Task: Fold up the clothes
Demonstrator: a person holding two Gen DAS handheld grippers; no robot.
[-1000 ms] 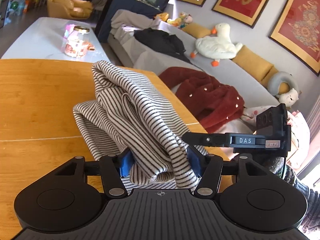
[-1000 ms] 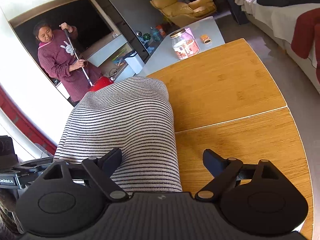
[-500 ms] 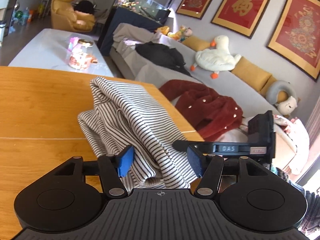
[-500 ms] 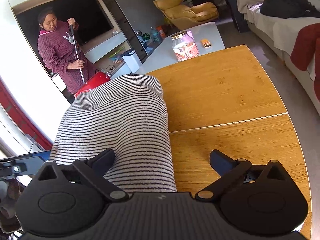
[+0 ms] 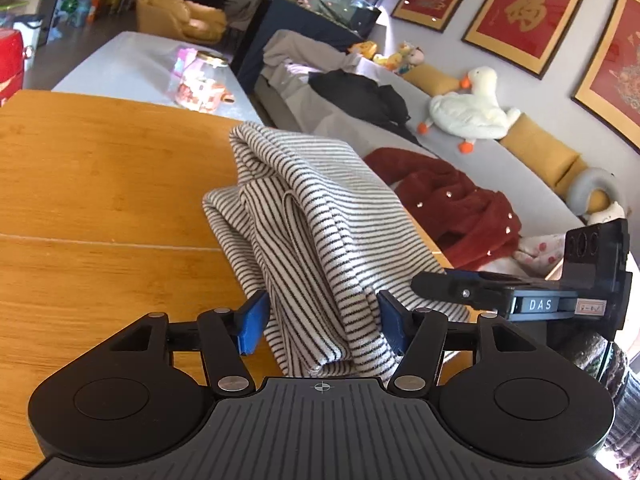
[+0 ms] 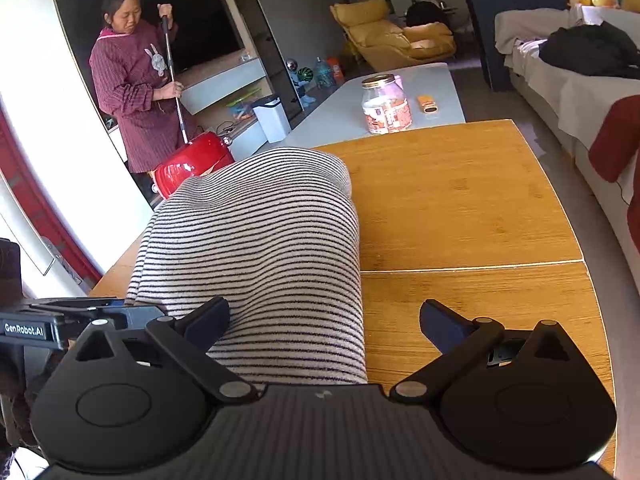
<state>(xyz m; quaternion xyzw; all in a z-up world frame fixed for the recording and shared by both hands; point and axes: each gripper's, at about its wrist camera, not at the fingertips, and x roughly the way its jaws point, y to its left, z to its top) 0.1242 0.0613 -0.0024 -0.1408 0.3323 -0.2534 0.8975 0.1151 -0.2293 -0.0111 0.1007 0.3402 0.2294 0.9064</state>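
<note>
A black-and-white striped garment (image 5: 308, 216) lies folded in a bundle on the wooden table (image 5: 100, 184). Its near end lies between the blue pads of my left gripper (image 5: 322, 322), whose jaws stand open around it without pressing it. In the right wrist view the same garment (image 6: 260, 248) fills the left half, smooth on top. My right gripper (image 6: 324, 326) is wide open, its left finger (image 6: 206, 320) against the cloth and its right finger (image 6: 442, 324) over bare wood. The right gripper also shows in the left wrist view (image 5: 520, 300), beside the garment.
A glass jar (image 6: 386, 106) stands on a white table beyond the wooden one. A grey sofa (image 5: 460, 168) with a red coat (image 5: 452, 208), black clothes and a duck toy runs along the wall. A person with a mop (image 6: 140, 92) stands near a red case (image 6: 192, 164).
My left gripper has opened off the garment's near end, and both grippers have drawn back a little. The garment has settled lower on the table.
</note>
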